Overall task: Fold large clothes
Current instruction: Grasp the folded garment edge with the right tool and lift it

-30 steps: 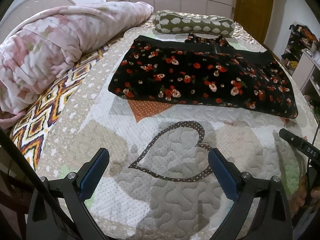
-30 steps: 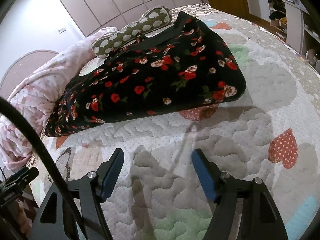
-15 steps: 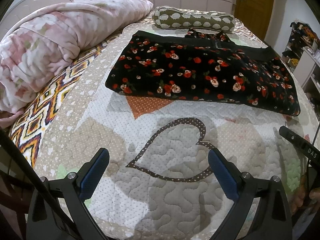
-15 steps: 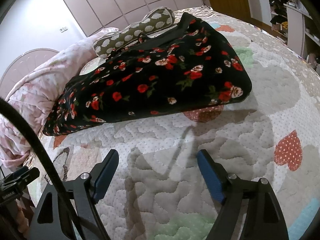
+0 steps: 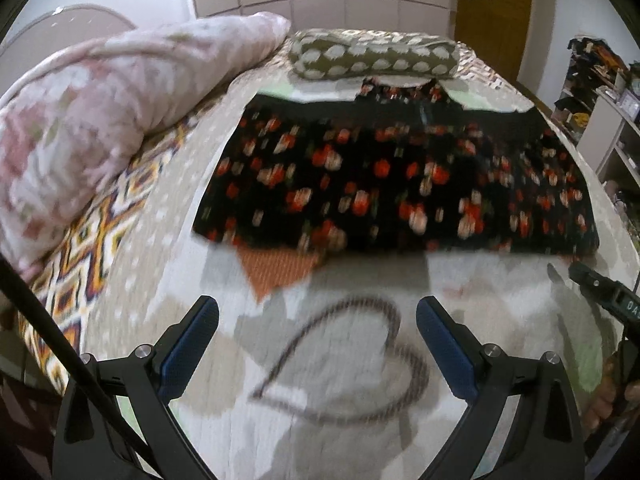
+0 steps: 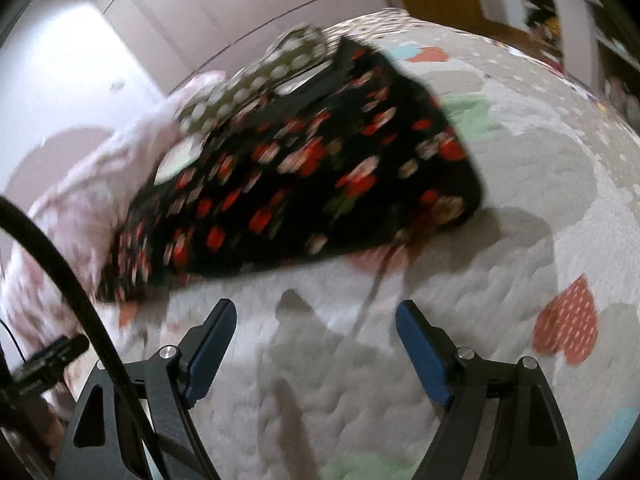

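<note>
A black garment with red and white flowers point(image 5: 400, 184) lies folded into a wide band across the quilted bed point(image 5: 340, 400); it also shows in the right wrist view point(image 6: 304, 176). My left gripper point(image 5: 318, 320) is open and empty, above the quilt short of the garment's near edge. My right gripper point(image 6: 316, 320) is open and empty, just short of the garment's near right part. Both views are blurred by motion.
A rolled pink blanket point(image 5: 100, 120) lies along the bed's left side. A green spotted bolster point(image 5: 372, 58) lies at the head, behind the garment. Shelves with clutter point(image 5: 600, 92) stand at the right, and a wooden door point(image 5: 492, 8) stands behind.
Both grippers have moved forward toward the garment, which now looks larger and closer. Both stay open and empty. The garment has not moved.
</note>
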### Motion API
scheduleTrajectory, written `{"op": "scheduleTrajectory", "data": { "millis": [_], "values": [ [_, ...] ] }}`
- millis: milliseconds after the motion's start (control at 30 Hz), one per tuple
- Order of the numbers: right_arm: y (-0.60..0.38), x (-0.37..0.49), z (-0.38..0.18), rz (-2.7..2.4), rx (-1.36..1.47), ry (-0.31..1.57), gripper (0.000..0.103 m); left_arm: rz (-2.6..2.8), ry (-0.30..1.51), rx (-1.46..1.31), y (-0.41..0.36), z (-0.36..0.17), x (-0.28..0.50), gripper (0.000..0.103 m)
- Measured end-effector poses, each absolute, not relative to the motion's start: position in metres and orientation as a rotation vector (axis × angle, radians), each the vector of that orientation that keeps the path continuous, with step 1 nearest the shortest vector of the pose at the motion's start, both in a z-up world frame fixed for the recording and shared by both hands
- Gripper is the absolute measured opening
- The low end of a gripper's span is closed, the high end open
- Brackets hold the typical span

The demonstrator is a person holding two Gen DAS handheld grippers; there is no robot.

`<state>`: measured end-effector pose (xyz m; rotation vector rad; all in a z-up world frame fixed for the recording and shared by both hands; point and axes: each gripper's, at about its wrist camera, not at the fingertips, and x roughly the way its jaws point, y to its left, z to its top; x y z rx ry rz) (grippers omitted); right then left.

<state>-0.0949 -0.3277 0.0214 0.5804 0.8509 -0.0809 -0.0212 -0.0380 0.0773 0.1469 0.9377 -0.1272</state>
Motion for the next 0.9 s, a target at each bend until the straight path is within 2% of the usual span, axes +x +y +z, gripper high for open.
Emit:
{"op": "scheduleTrajectory", "data": {
  "millis": [200, 400, 433, 467, 500, 533, 567, 600, 667, 800, 900],
  "values": [
    [-0.374, -0.076, 0.012, -0.146, 0.786, 0.770, 0.086, -0.182, 0.934, 0.173, -0.075, 0.072, 0.038, 0.099],
    [-0.391, -0.057, 0.006, -0.182, 0.894, 0.687, 0.083, -0.152, 1.007, 0.273, -0.114, 0.027, 0.087, 0.099],
    [-0.392, -0.054, 0.006, -0.193, 0.895, 0.682, 0.081, -0.148, 1.039, 0.305, -0.120, 0.015, 0.093, 0.099],
    [-0.393, -0.050, 0.006, -0.207, 0.895, 0.679, 0.069, -0.145, 1.043, 0.301, -0.120, 0.010, 0.095, 0.099],
    [-0.395, -0.046, 0.006, -0.207, 0.900, 0.682, 0.048, -0.141, 1.038, 0.285, -0.119, 0.010, 0.096, 0.099],
    [-0.396, -0.043, 0.004, -0.194, 0.917, 0.685, 0.036, -0.141, 1.044, 0.281, -0.119, 0.011, 0.097, 0.099],
    [-0.399, -0.039, 0.003, -0.179, 0.951, 0.694, 0.030, -0.147, 1.049, 0.282, -0.118, 0.014, 0.097, 0.099],
    [-0.401, -0.034, 0.006, -0.183, 0.962, 0.699, 0.026, -0.163, 1.054, 0.274, -0.116, 0.018, 0.097, 0.094],
    [-0.402, -0.031, 0.018, -0.179, 0.947, 0.702, 0.024, -0.203, 1.058, 0.212, -0.101, 0.032, 0.092, 0.083],
    [-0.376, -0.011, 0.078, -0.163, 0.809, 0.684, 0.022, -0.235, 1.030, 0.018, -0.038, 0.069, 0.069, 0.082],
    [-0.321, 0.022, 0.132, -0.121, 0.622, 0.675, 0.021, -0.207, 0.990, -0.072, 0.025, 0.090, 0.047, 0.082]
  ]
}}
